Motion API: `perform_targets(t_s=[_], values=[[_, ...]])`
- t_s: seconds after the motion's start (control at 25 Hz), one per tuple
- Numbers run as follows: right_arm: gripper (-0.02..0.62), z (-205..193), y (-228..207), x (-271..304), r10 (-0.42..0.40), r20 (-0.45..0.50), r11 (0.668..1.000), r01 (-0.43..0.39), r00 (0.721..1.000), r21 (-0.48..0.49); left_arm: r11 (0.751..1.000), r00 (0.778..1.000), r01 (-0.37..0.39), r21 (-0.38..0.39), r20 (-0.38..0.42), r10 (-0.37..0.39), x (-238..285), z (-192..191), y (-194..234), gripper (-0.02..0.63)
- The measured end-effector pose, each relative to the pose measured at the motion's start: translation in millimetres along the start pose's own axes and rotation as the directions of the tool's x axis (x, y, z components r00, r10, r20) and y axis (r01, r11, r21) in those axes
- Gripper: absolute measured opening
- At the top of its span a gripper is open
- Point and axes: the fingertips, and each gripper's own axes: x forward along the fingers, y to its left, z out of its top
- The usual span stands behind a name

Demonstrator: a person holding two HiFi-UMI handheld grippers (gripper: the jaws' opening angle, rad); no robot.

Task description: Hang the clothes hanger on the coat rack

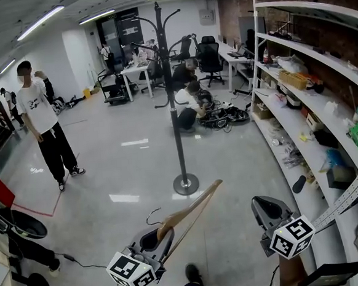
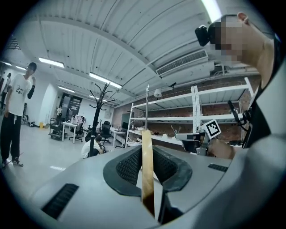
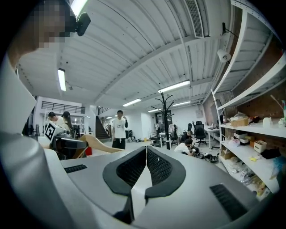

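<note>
Hanger (image 1: 193,209) of pale wood clamped between left gripper (image 2: 147,152) jaws, angled up toward coat rack (image 1: 175,109); right gripper (image 3: 146,154) jaws pressed together, empty; rack upright on floor (image 1: 107,176), well apart ahead of both grippers

The clothes hanger (image 1: 193,209) is pale tan wood with a dull grey wire hook. The coat rack (image 1: 175,109), at twelve o'clock, is black all over. The left gripper (image 1: 161,233) and the right gripper (image 1: 265,208) are both grey with black, mesh-textured pads, and each carries a cube of black-and-white square markers. The floor (image 1: 125,168) is glossy pale grey. At two o'clock, white shelving (image 1: 257,53) stands against a red-brown brick wall (image 1: 242,5). At ten o'clock, a person (image 1: 41,119) wears a white T-shirt and black trousers.
</note>
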Motion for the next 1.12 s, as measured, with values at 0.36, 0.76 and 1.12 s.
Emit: perform_targets(t_s=[0.36, 0.76, 1.12], values=[[0.009, 12.6, -39.6, 149.4, -0.008, -0.003, 1.0, 0.008, 1.0, -0.014, 0.998, 0.999, 0.044, 0.033, -0.003, -0.044, 81.5, 33.4, 129.1, 0.052], [0.009, 22.6, -138.0, 277.2, 0.046, 0.014, 0.999, -0.047, 0.999, 0.013, 1.0, 1.0, 0.02, 0.02, -0.017, -0.019, 209.6, 50.1, 217.0, 0.052], [0.009, 61.2, -213.3, 364.0, 0.162, 0.032, 0.986, -0.161, 0.986, -0.047, 1.0, 1.0, 0.004, 0.026, 0.025, -0.005, 313.4, 91.1, 262.3, 0.052]])
